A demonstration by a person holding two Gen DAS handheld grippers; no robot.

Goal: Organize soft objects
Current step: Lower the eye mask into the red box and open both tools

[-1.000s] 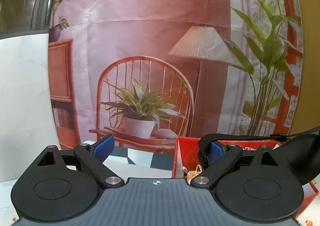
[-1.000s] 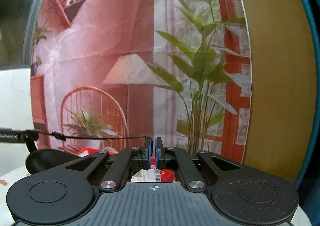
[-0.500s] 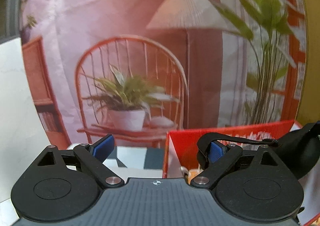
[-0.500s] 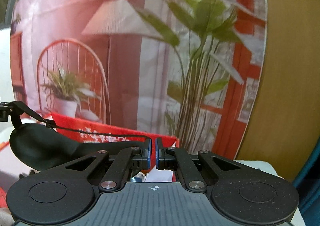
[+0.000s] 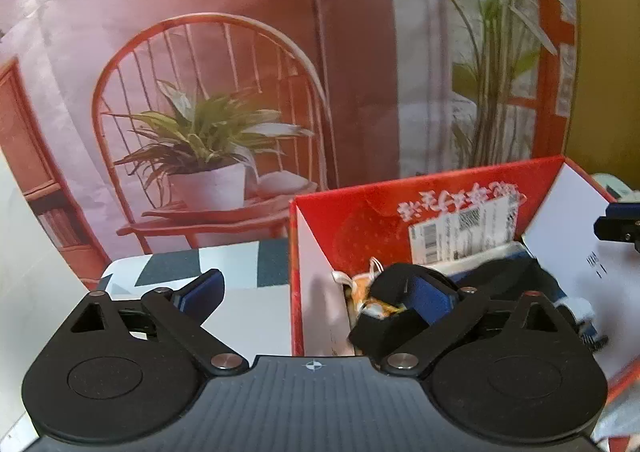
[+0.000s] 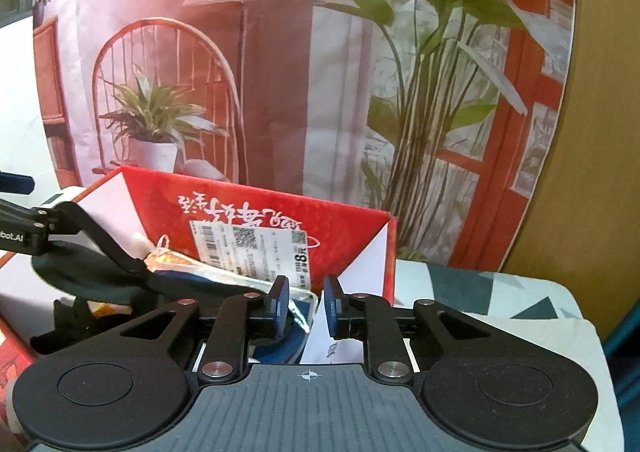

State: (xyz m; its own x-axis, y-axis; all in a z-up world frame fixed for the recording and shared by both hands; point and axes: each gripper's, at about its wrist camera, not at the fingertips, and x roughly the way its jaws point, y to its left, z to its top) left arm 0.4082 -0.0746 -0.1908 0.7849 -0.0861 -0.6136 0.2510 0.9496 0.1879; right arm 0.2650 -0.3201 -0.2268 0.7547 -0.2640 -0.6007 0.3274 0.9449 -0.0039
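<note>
The right gripper point(image 6: 306, 306) points down into a red box point(image 6: 352, 236), and its jaws are opening: the blue pads stand a little apart with nothing pressed between them. Just under and left of its left finger, dark blue folded cloth point(image 6: 276, 350) and a shiny plastic wrap lie inside the box. Farther left, a black eye mask point(image 6: 92, 276) hangs over the box's contents, its strap looped round one finger of the left gripper point(image 5: 316, 298).

In the left wrist view, that gripper's jaws stand wide apart, straddling the box's near left wall. The mask strap wraps the right-hand finger point(image 5: 430, 300), which sits inside the box; the pads press on nothing. Just beyond that finger lies an orange-and-white soft toy point(image 5: 366, 292).

Past both tools rises the box's far wall with a white shipping label point(image 6: 248, 248). Beyond it hangs a printed backdrop point(image 5: 200, 91) of a chair and potted plant.
</note>
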